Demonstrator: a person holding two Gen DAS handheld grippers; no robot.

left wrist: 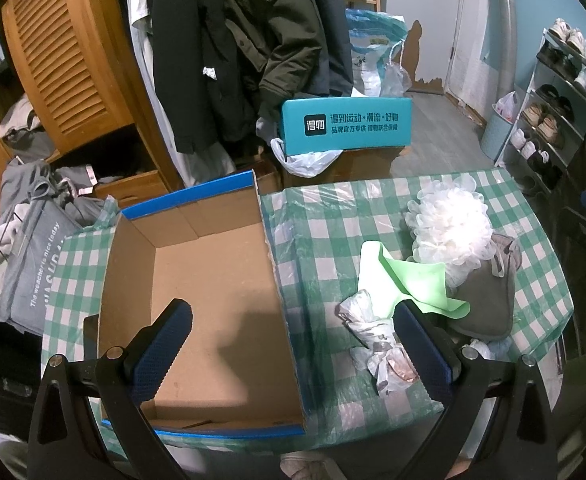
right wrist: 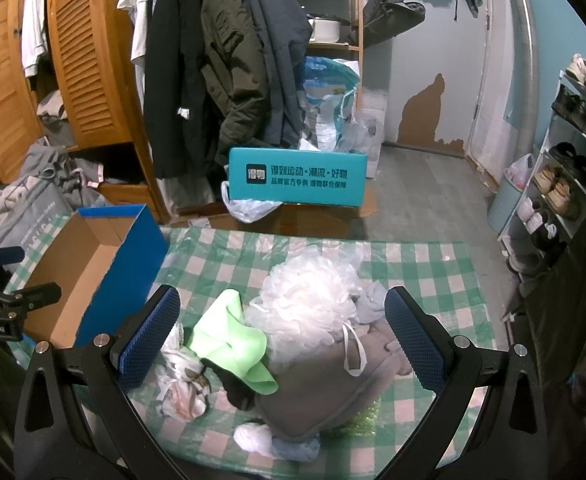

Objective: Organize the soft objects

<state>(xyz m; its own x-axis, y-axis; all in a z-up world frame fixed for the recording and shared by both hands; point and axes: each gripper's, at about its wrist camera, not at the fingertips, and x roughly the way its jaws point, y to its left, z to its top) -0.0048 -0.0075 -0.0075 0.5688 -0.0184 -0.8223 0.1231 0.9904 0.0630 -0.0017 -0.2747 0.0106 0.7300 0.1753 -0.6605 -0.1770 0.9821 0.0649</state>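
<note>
the left hand-held gripper (left wrist: 293, 344) hangs with its blue-padded fingers (left wrist: 165, 344) wide apart and nothing between them, straddling the right wall of the open brown cardboard box with blue outer sides (left wrist: 213, 304). the box sits on the left part of the surface covered in a green-and-white checked plastic cloth (left wrist: 325, 232), and its inside shows only bare cardboard.

the right hand-held gripper (right wrist: 283, 336) also has its fingers spread apart, gripping nothing, poised over the heap of soft things. in the right wrist view the white mesh bath pouf (right wrist: 309, 300) lies at the centre of the heap, touching the grey fabric pad with a white loop (right wrist: 325, 392) at its 6 o'clock. the light green cloth (right wrist: 233, 344) is draped at the pouf's 8 o'clock, and the crumpled white printed plastic bag (right wrist: 181, 388) lies just beside the cloth at its 7 o'clock. a pale blue bundle (right wrist: 293, 448) peeks out under the grey pad near the surface's front edge.

beyond the surface, at 12 o'clock, a teal carton with white lettering (right wrist: 297, 178) stands below the dark coats hanging on a rack (right wrist: 221, 60); a shoe rack (right wrist: 565, 184) stands at 3 o'clock.
</note>
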